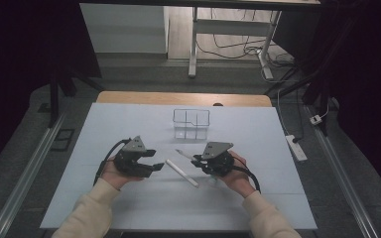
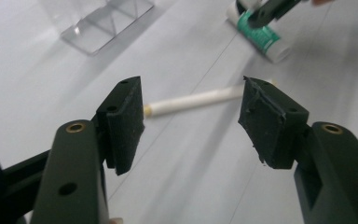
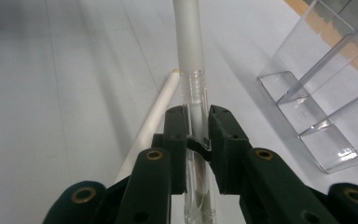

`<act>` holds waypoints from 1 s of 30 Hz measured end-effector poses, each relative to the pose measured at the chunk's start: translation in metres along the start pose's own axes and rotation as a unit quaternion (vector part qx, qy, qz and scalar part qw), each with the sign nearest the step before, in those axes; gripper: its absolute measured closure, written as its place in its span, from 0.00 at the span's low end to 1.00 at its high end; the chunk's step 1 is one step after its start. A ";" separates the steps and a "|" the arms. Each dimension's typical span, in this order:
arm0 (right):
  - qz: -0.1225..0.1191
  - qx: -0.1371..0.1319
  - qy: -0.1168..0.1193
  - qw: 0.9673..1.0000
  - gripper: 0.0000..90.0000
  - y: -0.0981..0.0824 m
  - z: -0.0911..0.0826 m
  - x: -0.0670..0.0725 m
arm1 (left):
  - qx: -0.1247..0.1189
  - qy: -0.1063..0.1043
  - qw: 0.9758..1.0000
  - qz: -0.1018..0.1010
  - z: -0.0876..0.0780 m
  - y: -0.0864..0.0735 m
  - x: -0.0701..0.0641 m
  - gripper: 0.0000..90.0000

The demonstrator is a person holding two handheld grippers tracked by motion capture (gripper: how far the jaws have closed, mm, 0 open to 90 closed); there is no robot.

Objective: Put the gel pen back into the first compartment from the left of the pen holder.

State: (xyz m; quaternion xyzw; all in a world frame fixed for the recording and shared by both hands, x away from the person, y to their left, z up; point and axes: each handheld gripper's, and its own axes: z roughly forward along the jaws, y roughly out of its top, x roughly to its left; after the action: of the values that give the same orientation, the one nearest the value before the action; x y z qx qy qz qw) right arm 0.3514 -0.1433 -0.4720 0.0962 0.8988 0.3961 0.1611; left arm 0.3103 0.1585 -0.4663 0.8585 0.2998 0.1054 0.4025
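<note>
One pen [image 3: 189, 60] (clear-barrelled) inside right gripper [image 3: 197, 123].

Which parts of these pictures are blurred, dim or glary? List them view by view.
High view: dim, dark at both sides, the clear organizer faint against the pale table. Left gripper view: the left gripper is sharp, the white stick and green-labelled tube soft. Right gripper view: the right gripper on the pen is sharp; glints on the organizer's walls.

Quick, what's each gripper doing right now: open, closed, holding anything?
Left gripper: jaws open, nothing between them; the white stick lies on the table beyond.
Right gripper: jaws closed on a pen.
</note>
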 end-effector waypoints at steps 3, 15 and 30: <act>0.011 -0.006 -0.001 1.000 0.85 0.000 -0.002 -0.002 | -0.001 0.007 1.000 -0.008 -0.005 -0.009 0.000 0.43; 0.024 -0.014 -0.006 1.000 0.85 -0.001 -0.004 -0.005 | -0.011 0.041 0.998 -0.036 -0.021 -0.040 0.002 0.42; 0.031 -0.023 -0.013 0.999 0.85 -0.002 -0.010 -0.007 | -0.015 0.074 0.995 -0.062 -0.029 -0.070 0.000 0.39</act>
State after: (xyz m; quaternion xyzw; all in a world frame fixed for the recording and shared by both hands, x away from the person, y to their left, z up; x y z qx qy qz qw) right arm 0.3543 -0.1533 -0.4657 0.1253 0.8839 0.4202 0.1624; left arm 0.2684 0.2116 -0.4999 0.8218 0.3797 0.1484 0.3981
